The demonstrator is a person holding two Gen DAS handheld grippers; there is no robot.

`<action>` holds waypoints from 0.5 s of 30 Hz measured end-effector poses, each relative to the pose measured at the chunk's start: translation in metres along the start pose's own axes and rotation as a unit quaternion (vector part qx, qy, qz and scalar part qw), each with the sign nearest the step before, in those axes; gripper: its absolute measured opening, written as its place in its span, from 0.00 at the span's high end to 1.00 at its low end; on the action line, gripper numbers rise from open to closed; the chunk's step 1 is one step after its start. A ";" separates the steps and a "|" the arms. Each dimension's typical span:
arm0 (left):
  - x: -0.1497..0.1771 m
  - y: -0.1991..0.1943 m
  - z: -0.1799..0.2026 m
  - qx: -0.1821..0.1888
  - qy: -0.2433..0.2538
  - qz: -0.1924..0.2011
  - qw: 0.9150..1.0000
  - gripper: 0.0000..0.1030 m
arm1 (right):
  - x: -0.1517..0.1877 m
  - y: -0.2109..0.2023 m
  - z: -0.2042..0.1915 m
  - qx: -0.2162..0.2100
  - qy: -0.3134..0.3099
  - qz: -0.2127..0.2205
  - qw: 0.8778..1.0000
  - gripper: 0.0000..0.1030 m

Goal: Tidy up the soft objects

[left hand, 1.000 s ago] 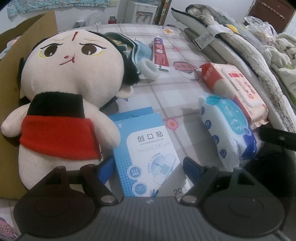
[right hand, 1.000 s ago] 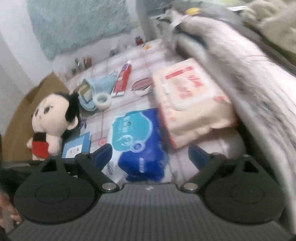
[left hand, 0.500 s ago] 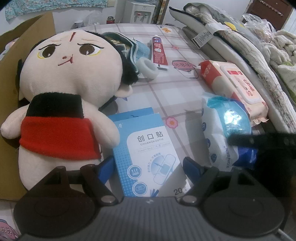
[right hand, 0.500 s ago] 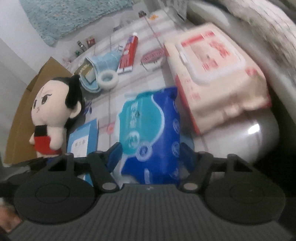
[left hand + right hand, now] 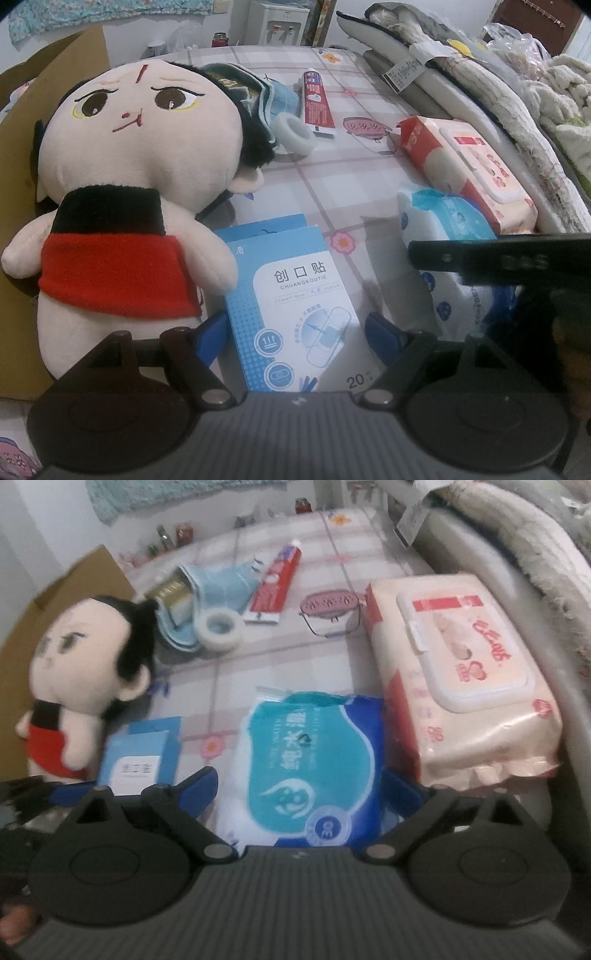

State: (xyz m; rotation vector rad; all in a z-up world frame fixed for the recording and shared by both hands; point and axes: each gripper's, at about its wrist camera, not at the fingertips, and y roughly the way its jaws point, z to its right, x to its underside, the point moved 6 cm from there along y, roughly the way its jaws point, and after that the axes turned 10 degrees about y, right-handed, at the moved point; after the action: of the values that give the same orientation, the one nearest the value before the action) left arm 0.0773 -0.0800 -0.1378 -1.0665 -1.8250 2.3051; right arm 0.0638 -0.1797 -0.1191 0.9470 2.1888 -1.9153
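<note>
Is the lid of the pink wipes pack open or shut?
Shut. The white lid lies flat on the pink wipes pack, with no raised edge.

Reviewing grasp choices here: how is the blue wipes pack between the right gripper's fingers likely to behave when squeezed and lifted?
The blue wipes pack looks like soft film, creased at its top edge, so it will probably dent under the pads and sag. Its glossy wrap may slip. The right gripper straddles it, jaws opening, pads not pressing.

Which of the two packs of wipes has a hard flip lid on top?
The pink wipes pack by the bedding; its top carries a white plastic lid. The blue wipes pack beside it is plain soft wrapper.
</note>
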 end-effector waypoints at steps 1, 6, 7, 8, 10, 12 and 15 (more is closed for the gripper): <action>0.000 0.000 0.000 -0.001 0.001 0.000 1.000 0.21 | 0.000 0.004 0.002 0.001 0.004 -0.002 1.000 0.07; 0.001 0.000 0.003 -0.008 0.012 0.006 1.000 0.22 | 0.003 0.011 0.003 -0.008 0.021 0.006 1.000 0.16; 0.002 0.000 0.003 -0.008 0.015 0.010 1.000 0.22 | 0.003 0.008 0.005 -0.012 0.024 0.010 1.000 0.20; 0.002 -0.001 0.003 -0.008 0.017 0.012 1.000 0.22 | 0.003 0.006 0.007 -0.014 0.029 0.012 0.999 0.27; 0.002 -0.003 0.003 -0.006 0.017 0.018 1.000 0.22 | 0.002 0.000 0.016 -0.033 0.059 0.013 0.998 0.30; 0.002 -0.007 0.004 -0.005 0.017 0.027 0.999 0.22 | 0.004 -0.008 0.025 -0.051 0.088 0.014 0.995 0.32; 0.001 -0.017 0.007 -0.002 0.024 0.041 0.999 0.23 | 0.011 -0.022 0.032 -0.080 0.115 0.017 0.990 0.32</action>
State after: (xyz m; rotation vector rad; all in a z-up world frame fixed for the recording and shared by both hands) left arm 0.0660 -0.0799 -0.1227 -1.2075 -1.8040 2.2983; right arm 0.0339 -0.2050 -0.1120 1.2216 2.3870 -1.6591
